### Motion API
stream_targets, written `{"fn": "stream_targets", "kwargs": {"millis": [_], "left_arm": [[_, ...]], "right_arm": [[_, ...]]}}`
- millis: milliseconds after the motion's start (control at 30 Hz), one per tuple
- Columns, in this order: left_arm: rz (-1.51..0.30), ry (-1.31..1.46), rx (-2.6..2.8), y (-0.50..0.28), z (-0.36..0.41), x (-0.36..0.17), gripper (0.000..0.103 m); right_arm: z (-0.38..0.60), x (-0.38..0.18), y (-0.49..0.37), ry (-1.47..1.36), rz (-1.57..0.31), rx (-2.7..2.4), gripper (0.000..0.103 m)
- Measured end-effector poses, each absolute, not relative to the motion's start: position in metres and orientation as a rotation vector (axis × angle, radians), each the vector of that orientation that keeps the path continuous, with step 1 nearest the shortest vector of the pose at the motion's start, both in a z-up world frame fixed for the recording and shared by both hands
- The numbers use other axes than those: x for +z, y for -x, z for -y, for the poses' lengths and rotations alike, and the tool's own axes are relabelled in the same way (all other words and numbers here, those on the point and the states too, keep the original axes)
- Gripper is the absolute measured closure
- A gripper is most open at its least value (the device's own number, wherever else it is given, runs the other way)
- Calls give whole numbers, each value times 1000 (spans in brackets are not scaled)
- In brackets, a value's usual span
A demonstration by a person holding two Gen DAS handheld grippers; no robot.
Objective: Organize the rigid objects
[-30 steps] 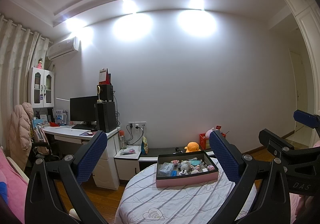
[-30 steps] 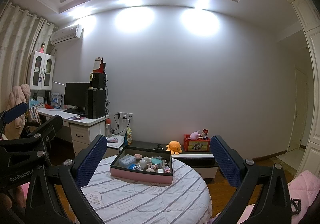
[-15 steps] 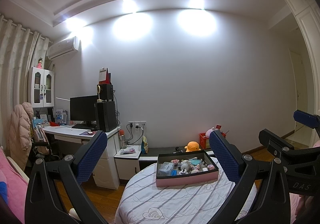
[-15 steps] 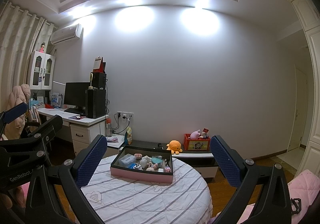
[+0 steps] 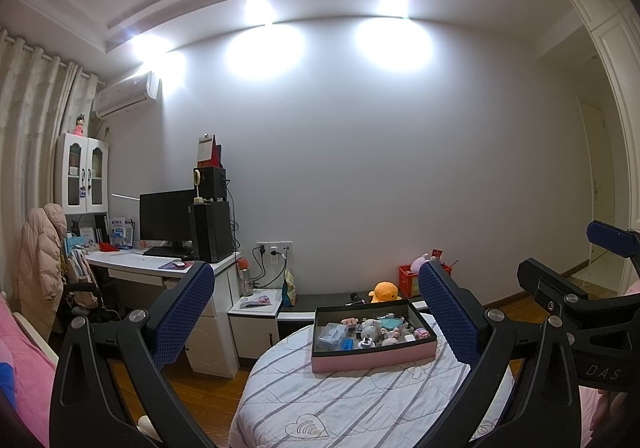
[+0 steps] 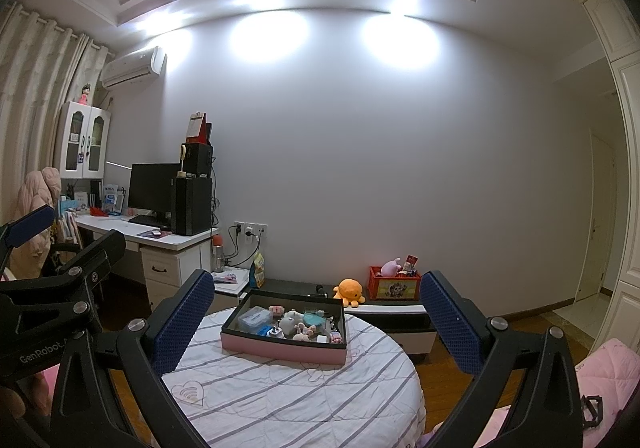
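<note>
A pink-sided box with a dark rim [image 5: 374, 357] [image 6: 280, 350] stands on a round table with a striped white cloth [image 5: 360, 404] [image 6: 288, 400]. Inside lie several small items: a clear plastic case [image 5: 331, 334] [image 6: 253, 318], a white figurine [image 5: 370, 328] [image 6: 291, 319] and a teal piece [image 6: 313, 319]. My left gripper [image 5: 316, 310] is open, well short of the box and above table height, nothing between its fingers. My right gripper [image 6: 318, 322] is open too, just as far back. In each wrist view the other gripper shows at the edge.
A white desk [image 6: 176, 244] with monitor [image 6: 154, 188] and black tower stands at the left. A low bench [image 6: 384, 306] behind the table carries an orange plush [image 6: 349, 290] and a red crate [image 6: 394, 284]. Pink bedding [image 6: 600, 372] lies right; a chair with a coat [image 5: 40, 248] stands left.
</note>
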State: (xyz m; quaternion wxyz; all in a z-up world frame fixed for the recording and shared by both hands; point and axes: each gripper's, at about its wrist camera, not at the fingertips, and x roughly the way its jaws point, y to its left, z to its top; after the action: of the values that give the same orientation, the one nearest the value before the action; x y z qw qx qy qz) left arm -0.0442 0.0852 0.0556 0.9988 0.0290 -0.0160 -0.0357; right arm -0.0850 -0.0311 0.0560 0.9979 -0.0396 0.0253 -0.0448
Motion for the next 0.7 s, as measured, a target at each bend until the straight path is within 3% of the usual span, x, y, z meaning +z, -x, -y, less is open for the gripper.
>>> {"fn": "stream_targets", "kwargs": {"millis": [700], "left_arm": [[33,-59,-75,44,-85,54,0]], "right_arm": [[31,51,83,60,-71,-77,0]]}}
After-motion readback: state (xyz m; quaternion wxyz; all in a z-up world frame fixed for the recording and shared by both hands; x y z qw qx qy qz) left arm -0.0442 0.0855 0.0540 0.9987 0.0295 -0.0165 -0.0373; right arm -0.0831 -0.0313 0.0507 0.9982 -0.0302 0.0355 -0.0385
